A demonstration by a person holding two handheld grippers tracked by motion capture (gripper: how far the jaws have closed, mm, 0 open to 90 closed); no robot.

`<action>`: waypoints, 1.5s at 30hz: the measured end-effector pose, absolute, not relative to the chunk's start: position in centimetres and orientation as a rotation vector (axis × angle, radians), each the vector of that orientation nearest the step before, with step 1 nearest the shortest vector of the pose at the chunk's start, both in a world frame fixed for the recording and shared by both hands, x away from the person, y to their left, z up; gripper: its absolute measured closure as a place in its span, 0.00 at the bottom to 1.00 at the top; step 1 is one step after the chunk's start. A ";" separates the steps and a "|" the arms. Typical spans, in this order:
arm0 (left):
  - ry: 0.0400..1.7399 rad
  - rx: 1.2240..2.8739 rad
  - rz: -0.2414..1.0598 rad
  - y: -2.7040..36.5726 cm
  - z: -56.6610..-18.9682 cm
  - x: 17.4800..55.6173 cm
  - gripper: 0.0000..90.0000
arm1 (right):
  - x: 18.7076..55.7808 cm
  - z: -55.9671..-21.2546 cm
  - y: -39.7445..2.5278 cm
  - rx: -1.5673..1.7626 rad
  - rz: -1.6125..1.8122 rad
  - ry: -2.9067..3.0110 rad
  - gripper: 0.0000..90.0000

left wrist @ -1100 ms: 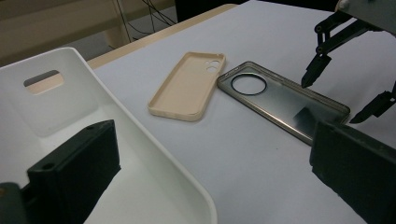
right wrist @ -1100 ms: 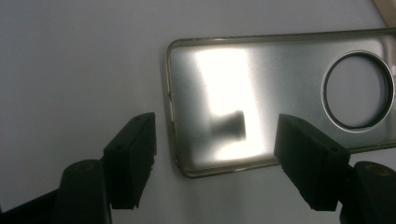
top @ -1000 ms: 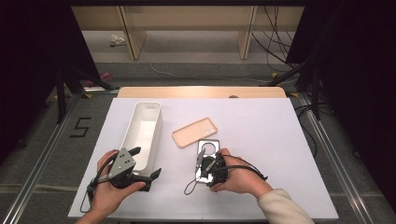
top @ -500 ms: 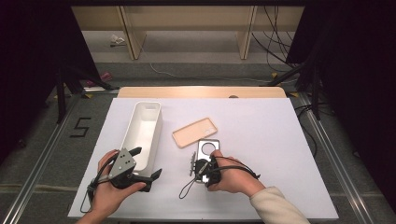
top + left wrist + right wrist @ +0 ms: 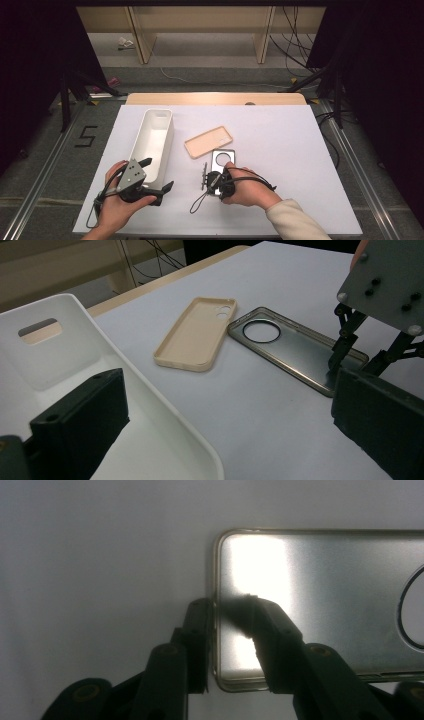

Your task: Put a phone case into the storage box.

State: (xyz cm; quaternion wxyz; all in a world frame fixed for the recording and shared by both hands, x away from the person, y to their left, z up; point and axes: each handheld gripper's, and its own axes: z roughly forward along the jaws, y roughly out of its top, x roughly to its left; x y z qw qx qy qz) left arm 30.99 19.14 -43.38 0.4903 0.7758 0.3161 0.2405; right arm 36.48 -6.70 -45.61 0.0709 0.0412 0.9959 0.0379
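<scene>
So the right gripper [image 5: 230, 615] has its jaws straddling the short end wall of the smoky clear phone case [image 5: 320, 600], one jaw outside the rim and one inside on the shiny floor, with a small gap left, so I'd call them nearly closed but not properly clamped yet. The case lies flat on the white desk [image 5: 300, 150], lower middle of the high view, just below the beige phone case [image 5: 208, 141], close but apart. My worry: that rim is thin, slick and low, so if the pinch lands shallow the case could squirt out or pivot and flop as it's lifted. It could also skid up into the beige one. The left gripper [image 5: 150, 175] has its jaws wide apart over the near end of the white bin [image 5: 150, 145], lower left, one jaw inside and one outside the wall, gripping nothing, so the bin can slide if bumped.
</scene>
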 end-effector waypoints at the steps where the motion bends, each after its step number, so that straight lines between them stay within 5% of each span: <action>1: 0.767 1.885 0.585 19.1 -43.4 31.0 0.02 | 36.5 -45.6 -6.7 0.124 0.114 2.995 0.77; 20: 0.763 1.886 0.585 19.1 -43.4 31.0 0.02 | 36.0 -45.6 -6.5 0.114 0.107 3.016 0.97; 45: 0.765 1.886 0.585 19.2 -43.4 30.9 0.02 | 36.0 -43.7 -8.4 0.177 0.283 2.992 0.99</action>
